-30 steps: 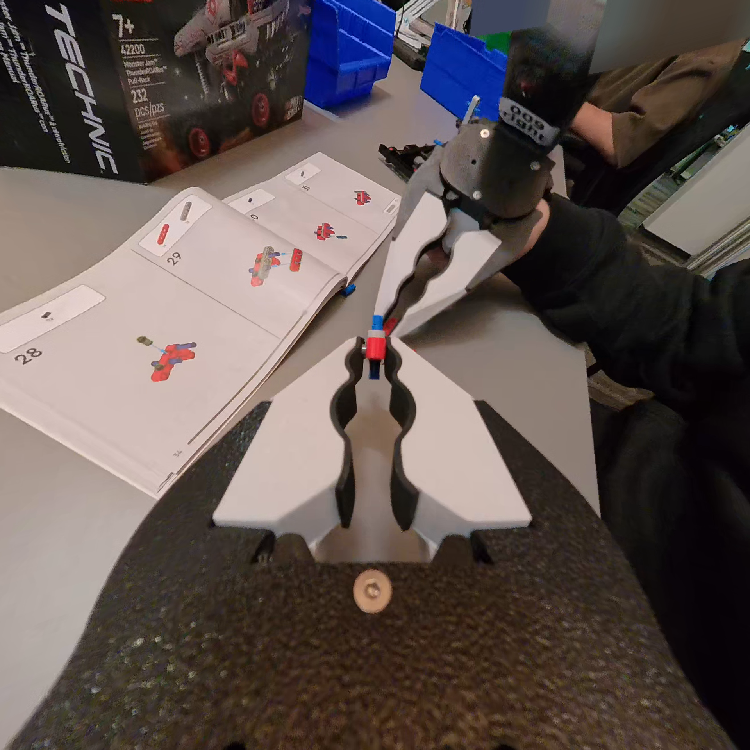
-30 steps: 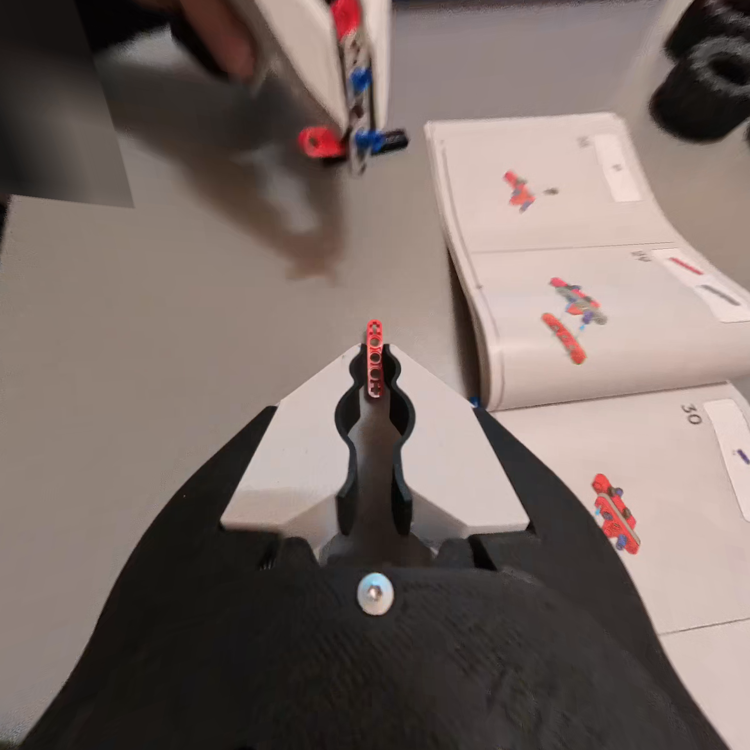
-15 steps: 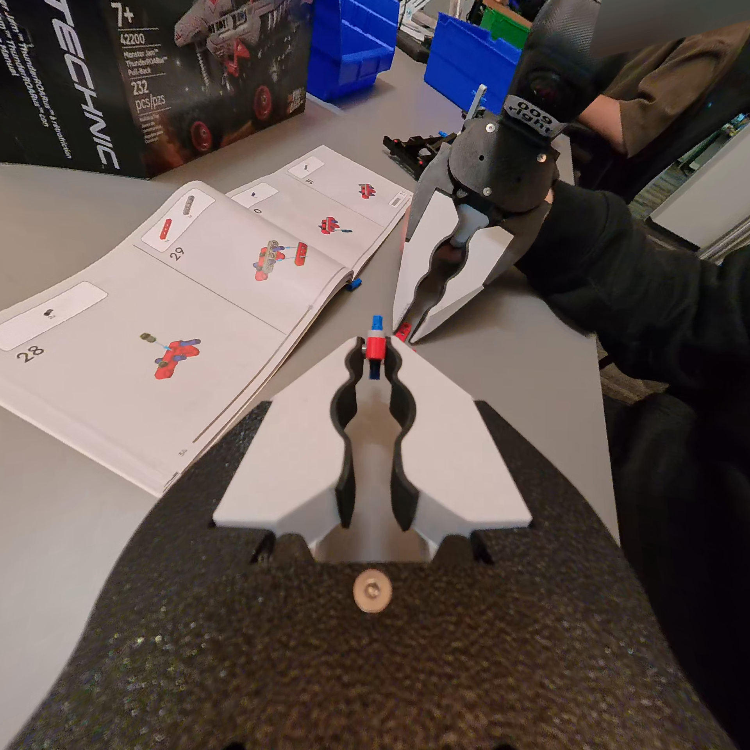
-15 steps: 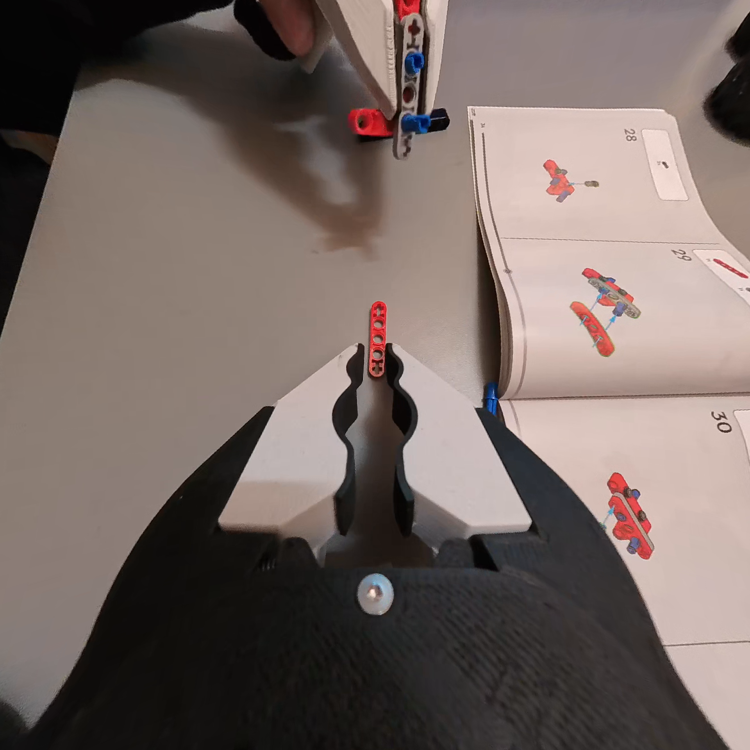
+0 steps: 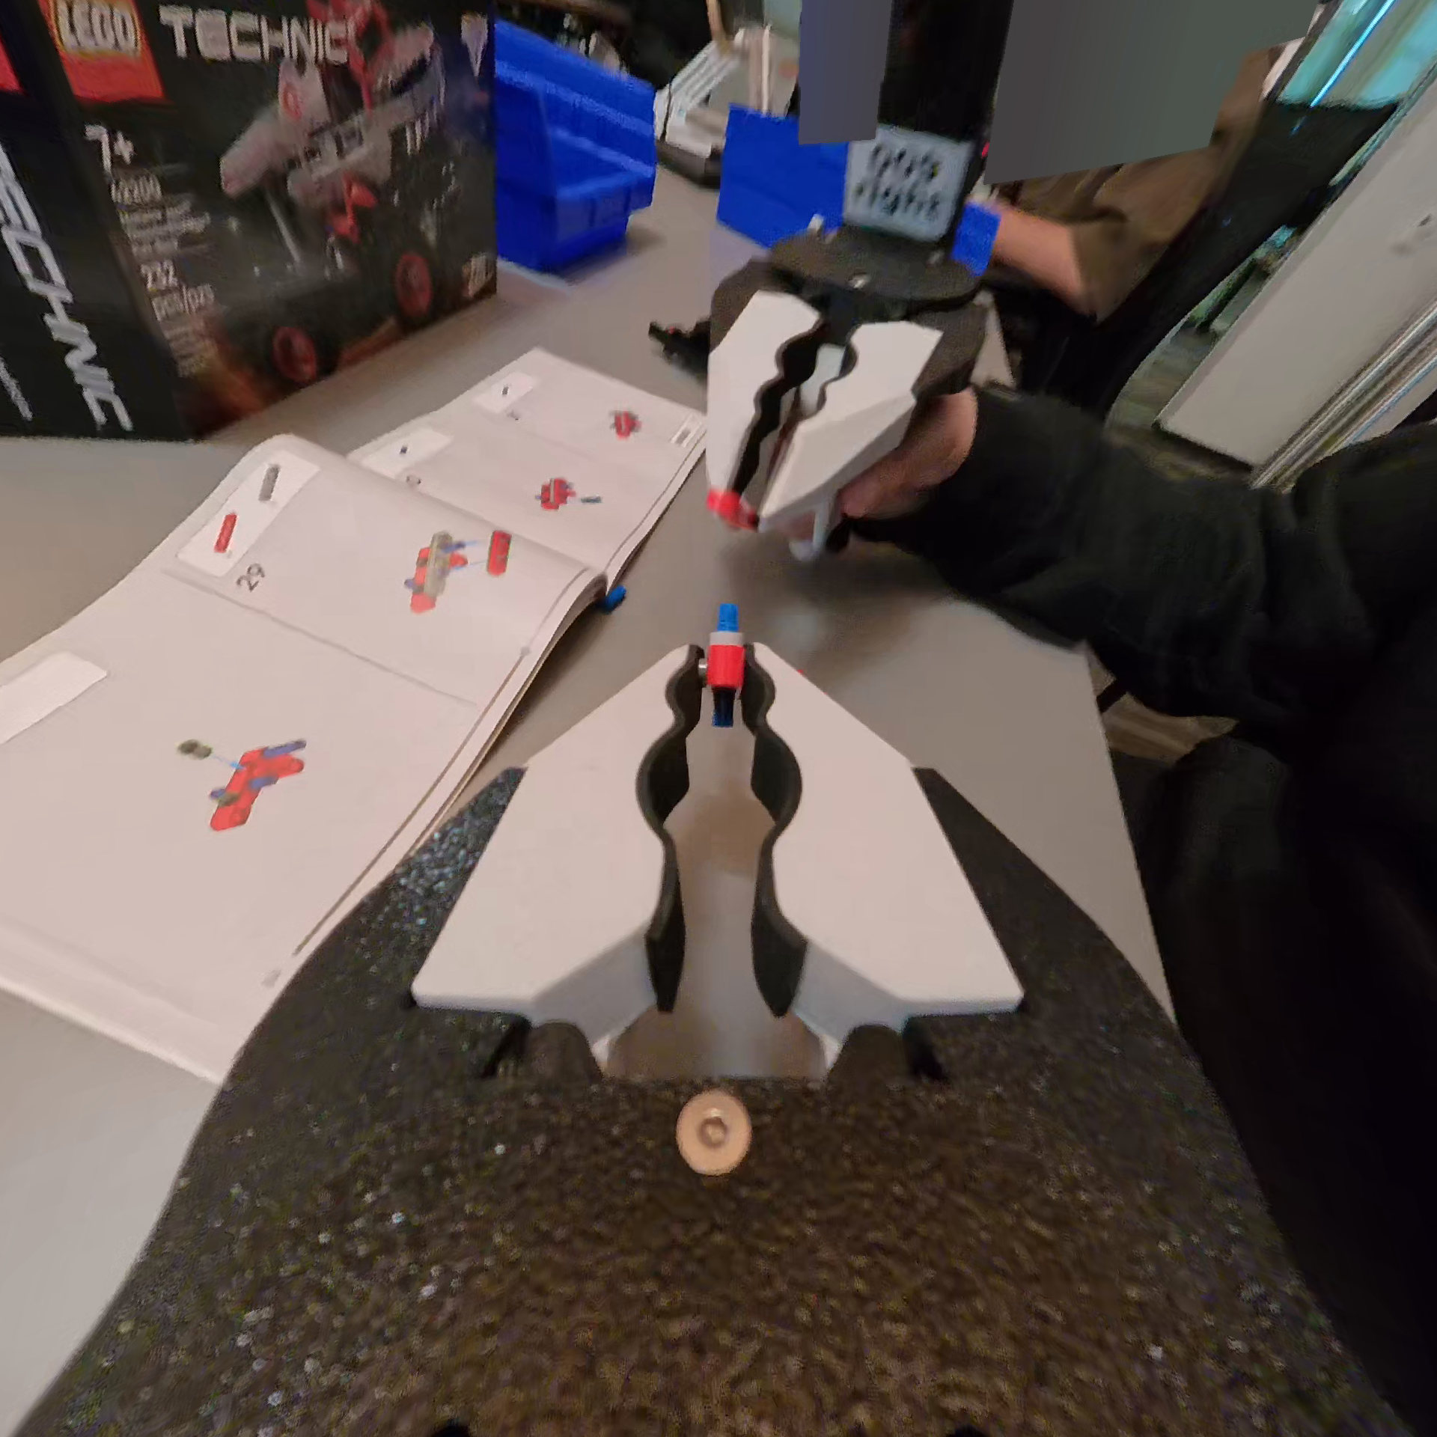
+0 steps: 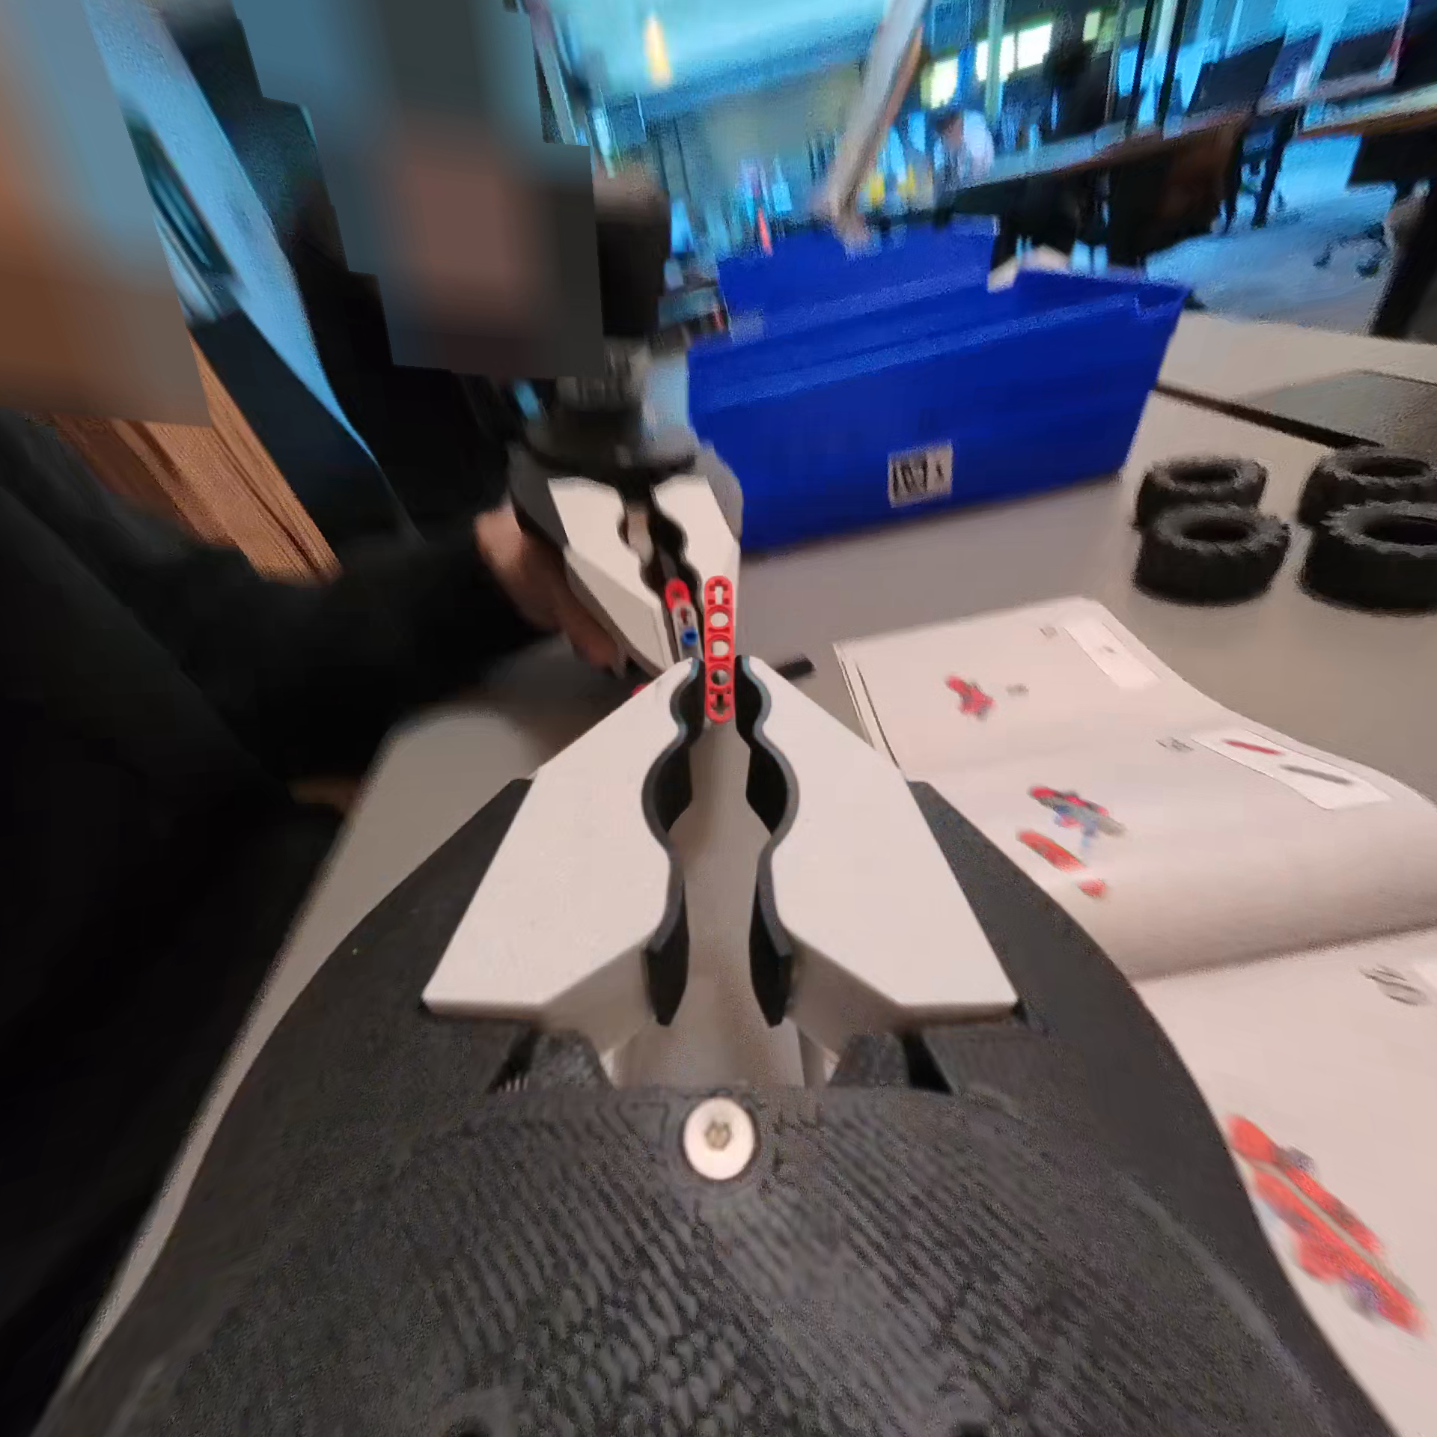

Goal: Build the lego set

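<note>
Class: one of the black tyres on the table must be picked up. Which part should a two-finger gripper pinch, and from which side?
Pinch the tyre wall, rim to hole, from above: it lies flat, hole upward, with neighbours close beside it, so the top is probably the freest approach.

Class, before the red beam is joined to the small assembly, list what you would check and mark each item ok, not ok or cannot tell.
1. Right hand-held gripper grips red beam: ok.
2. Left hand-held gripper grips assembly: ok.
3. Blue pin sticks out towards the beam: ok.
4. Beam holes lined up with the pin: cannot tell, views blurred.
5. Parts already touching: not ok, a gap shows in the left wrist view.
6. Booklet open on the table: ok.
</note>
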### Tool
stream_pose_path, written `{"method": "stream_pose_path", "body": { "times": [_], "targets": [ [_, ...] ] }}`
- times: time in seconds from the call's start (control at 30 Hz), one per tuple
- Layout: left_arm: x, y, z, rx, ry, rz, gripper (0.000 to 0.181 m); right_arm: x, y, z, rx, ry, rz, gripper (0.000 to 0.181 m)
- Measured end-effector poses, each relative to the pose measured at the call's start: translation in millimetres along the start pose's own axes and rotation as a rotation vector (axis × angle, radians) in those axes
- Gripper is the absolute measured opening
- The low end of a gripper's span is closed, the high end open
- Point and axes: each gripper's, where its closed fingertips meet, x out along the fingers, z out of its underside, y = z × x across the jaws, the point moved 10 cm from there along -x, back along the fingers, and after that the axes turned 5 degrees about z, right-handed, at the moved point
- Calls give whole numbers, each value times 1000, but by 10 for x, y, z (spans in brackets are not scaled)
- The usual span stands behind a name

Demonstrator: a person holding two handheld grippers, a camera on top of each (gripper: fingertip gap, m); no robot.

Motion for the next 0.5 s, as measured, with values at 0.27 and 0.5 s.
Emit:
{"method": "stream_pose_path", "body": {
  "times": [0.27,0.5],
  "targets": [
    [-14,95,-158,-76,155,68,8,65,97,62,321,262,-192,5],
    [-31,99,-181,-103,162,54,8,113,70,71,340,264,-241,5]
  ]
}}
